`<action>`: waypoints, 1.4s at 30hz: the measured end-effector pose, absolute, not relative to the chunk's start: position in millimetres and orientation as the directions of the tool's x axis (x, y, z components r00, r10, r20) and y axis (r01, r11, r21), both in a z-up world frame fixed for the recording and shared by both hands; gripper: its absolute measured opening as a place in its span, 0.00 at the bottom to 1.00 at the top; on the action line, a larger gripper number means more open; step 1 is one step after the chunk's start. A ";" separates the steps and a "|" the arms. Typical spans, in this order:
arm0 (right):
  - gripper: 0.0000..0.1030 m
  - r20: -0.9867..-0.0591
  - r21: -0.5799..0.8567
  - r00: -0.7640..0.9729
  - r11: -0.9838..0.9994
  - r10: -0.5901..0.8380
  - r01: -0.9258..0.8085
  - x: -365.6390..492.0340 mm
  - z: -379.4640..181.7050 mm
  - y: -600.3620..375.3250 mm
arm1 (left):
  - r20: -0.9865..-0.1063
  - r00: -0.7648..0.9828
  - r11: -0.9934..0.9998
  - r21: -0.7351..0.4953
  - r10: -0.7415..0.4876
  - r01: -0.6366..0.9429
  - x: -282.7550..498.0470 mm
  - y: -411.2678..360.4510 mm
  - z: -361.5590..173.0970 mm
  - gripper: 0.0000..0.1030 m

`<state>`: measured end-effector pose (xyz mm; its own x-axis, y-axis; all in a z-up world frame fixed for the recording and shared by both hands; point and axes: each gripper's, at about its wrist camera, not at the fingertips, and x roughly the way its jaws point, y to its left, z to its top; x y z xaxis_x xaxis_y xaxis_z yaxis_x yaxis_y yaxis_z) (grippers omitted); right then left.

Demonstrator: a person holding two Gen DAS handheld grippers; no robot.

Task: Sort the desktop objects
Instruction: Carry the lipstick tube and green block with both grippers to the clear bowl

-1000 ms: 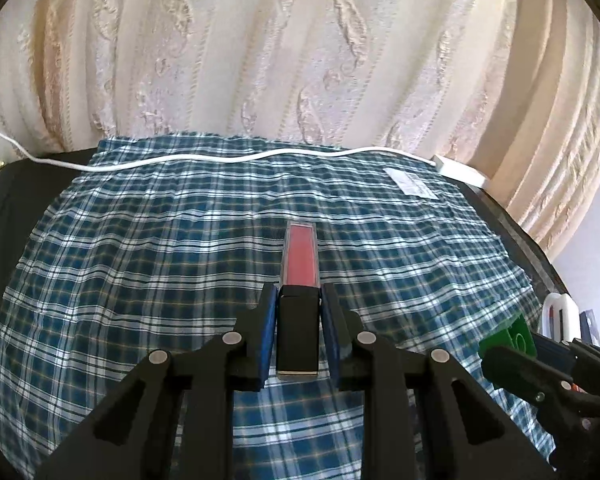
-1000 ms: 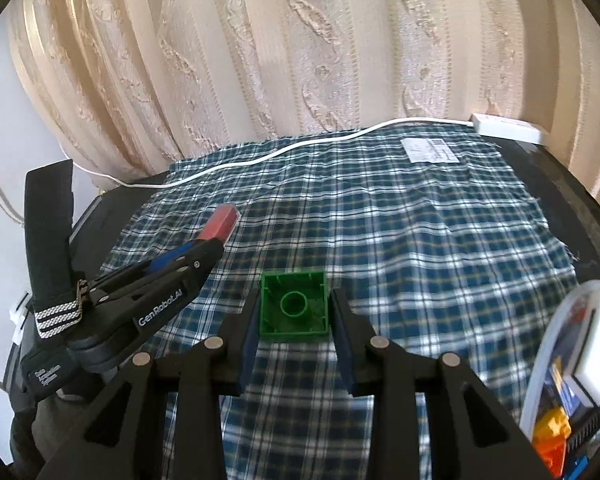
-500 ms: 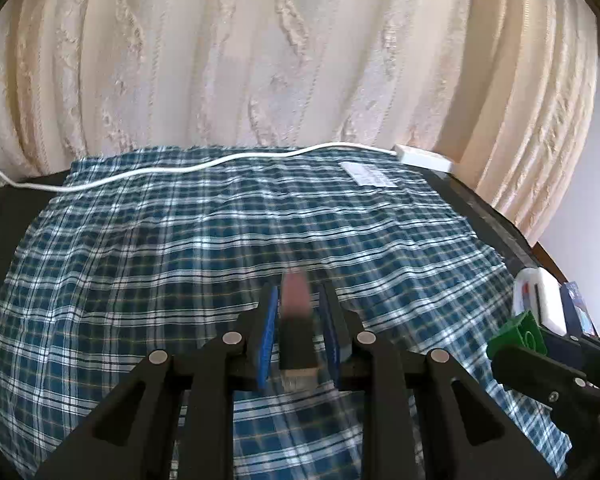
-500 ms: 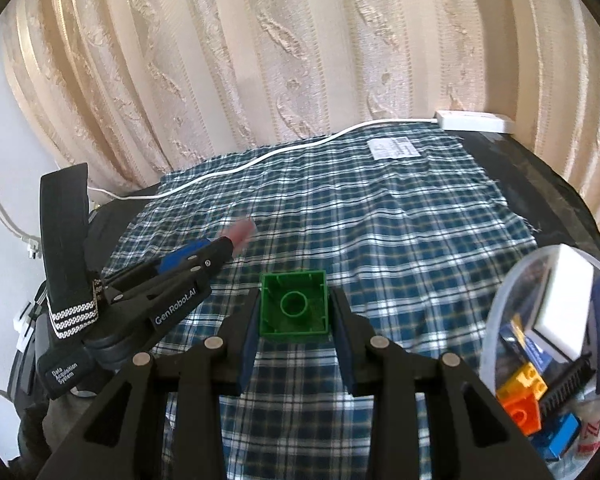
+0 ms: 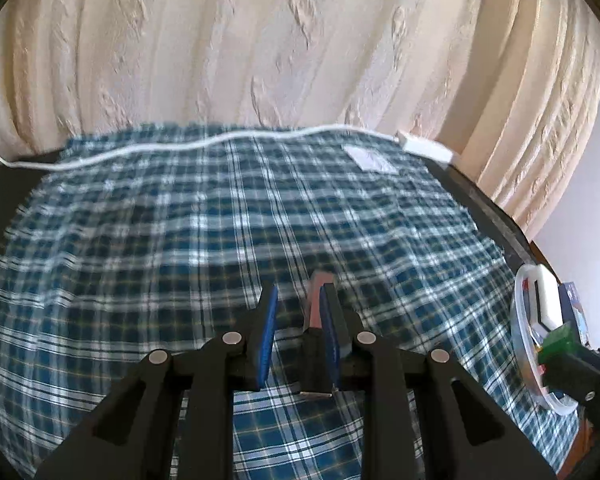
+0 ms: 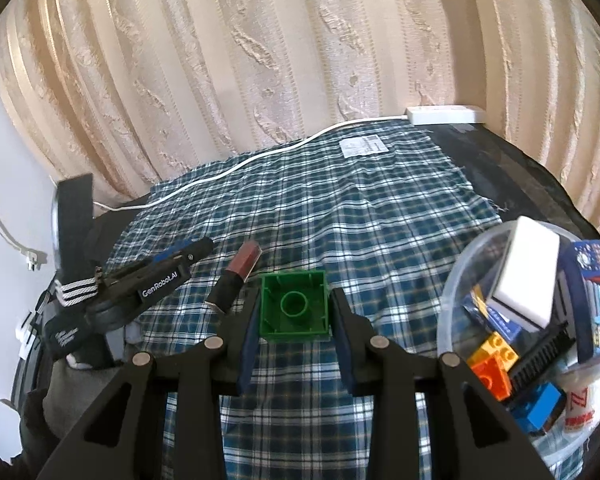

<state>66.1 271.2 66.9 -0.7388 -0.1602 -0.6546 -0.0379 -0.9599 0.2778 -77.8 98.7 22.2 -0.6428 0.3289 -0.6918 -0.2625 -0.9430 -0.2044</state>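
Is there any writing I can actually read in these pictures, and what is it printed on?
"GenRobot.AI": on the side of the left gripper.
White paper label on the checked cloth: print too small to read.
White tube in the clear bowl: red characters, too blurred to read.
Blue card in the bowl: pictures only, nothing legible.

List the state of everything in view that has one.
green building brick: clamped in the right gripper, hollow underside facing the camera.
lip gloss tube: capped, skewed in the left gripper.
clear bowl: partly filled with bricks, a comb and a white block.
white cable: lying slack along the plaid cloth's far edge.
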 end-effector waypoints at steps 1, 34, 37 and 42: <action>0.36 -0.653 0.280 -0.741 -0.959 -0.159 -0.040 67.7 67.6 272.7 | -0.698 -0.636 -0.943 -0.207 0.328 -0.259 -78.8 99.0 19.6 0.23; 0.36 -0.637 0.307 -0.766 -0.940 -0.088 -0.148 112.4 68.7 324.1 | -0.713 -0.596 -0.916 -0.171 0.369 -0.362 -71.5 127.4 6.0 0.23; 0.36 -0.638 0.304 -0.767 -0.937 -0.066 -0.172 118.5 69.7 333.1 | -0.697 -0.609 -0.912 -0.169 0.379 -0.374 -65.5 129.6 13.0 0.23; 0.36 -0.642 0.304 -0.766 -0.926 -0.023 -0.226 130.5 65.9 354.2 | -0.681 -0.611 -0.899 -0.169 0.403 -0.405 -56.0 137.7 20.1 0.23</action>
<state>130.5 354.2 65.9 -0.7665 -0.0233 -0.6419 -0.2261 -0.9256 0.3036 -56.0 137.7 20.1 -0.6109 0.4034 -0.6812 -0.4049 -0.8986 -0.1690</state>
